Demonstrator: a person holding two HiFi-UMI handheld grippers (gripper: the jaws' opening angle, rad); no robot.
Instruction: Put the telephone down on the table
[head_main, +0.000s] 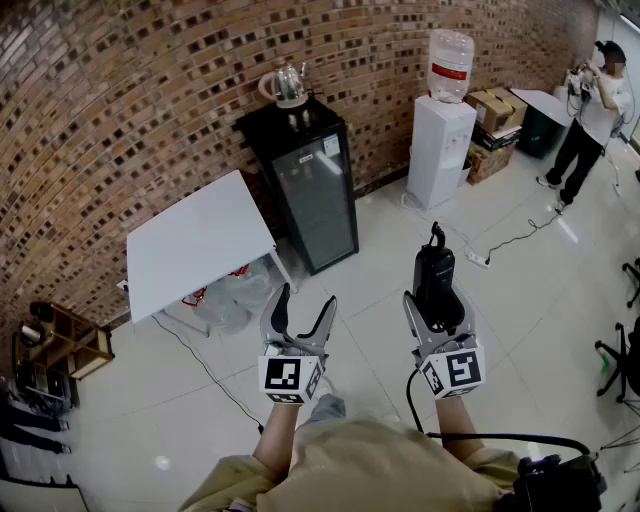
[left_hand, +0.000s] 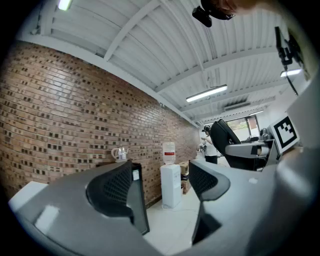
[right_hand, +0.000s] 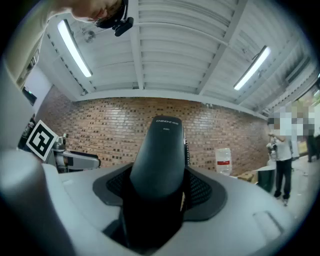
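Holding the telephone (head_main: 435, 272) clamped between its jaws, the right tongs (head_main: 438, 305) sit at centre right of the head view. The handset's long axis runs along the jaws toward the top of the frame, thin tip foremost. The white surface (head_main: 195, 245) lies well apart at the upper left, beyond the left tongs (head_main: 300, 318), which stand wide and empty and are nearer to it. The carry probably has to go leftward and upward across the frame.
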